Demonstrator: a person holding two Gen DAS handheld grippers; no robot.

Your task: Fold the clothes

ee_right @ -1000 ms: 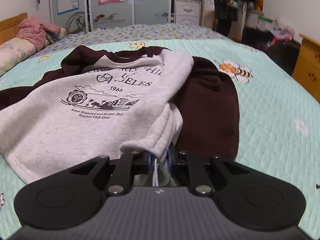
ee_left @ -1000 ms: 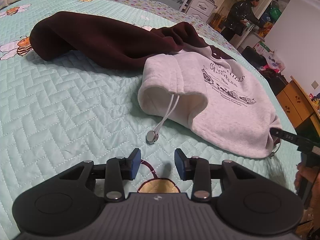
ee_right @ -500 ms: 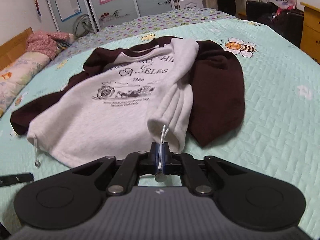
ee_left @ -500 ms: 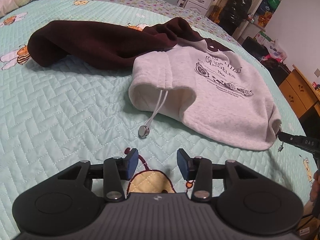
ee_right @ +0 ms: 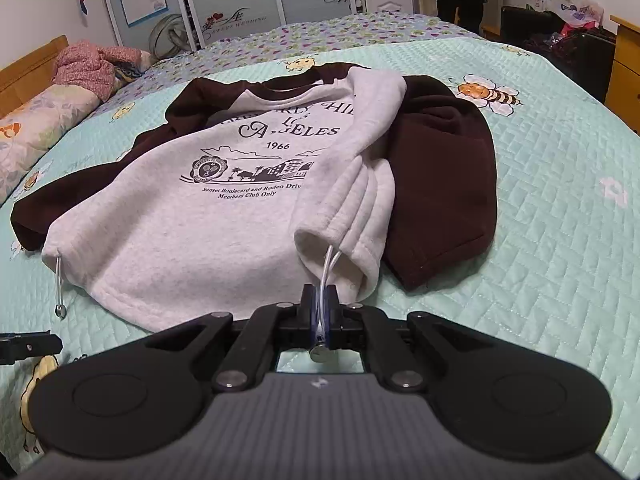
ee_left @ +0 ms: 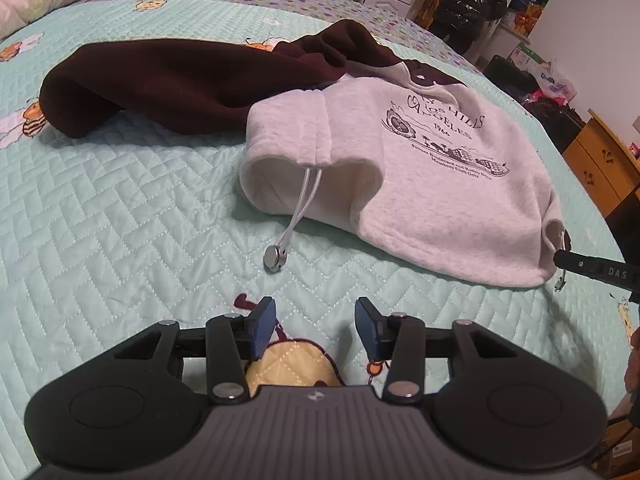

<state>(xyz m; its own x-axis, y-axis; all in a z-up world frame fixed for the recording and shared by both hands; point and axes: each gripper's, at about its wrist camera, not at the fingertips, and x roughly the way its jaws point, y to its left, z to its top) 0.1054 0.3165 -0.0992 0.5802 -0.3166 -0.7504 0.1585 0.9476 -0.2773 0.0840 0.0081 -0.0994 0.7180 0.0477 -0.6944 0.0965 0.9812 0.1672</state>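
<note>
right tool (ee_right: 320,312) pinching the white drawstring (ee_right: 327,268) at the hem corner of the grey-and-maroon sweatshirt (ee_right: 224,200). left tool (ee_left: 316,326) spread over bare quilt, gripping nothing, near the other drawstring's metal stopper (ee_left: 275,258). sweatshirt lies rumpled on the bed (ee_left: 120,220).

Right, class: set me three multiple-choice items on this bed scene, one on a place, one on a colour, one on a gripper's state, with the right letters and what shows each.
1. Where does the metal cord stopper nearest the left gripper lie?
A. on the quilt
B. on the pillow
C. between the left gripper's pads

2. What colour are the sleeves of the sweatshirt?
A. yellow
B. dark brown
C. blue

3. What is the right gripper doing?
A. standing wide open
B. clamping a sleeve
C. shut on the white drawstring

Answers: 1 A, it rests on the green quilt ahead of the open pads. 2 B, both sleeves are dark brown beside the grey body. 3 C, the cord runs between the closed pads.
</note>
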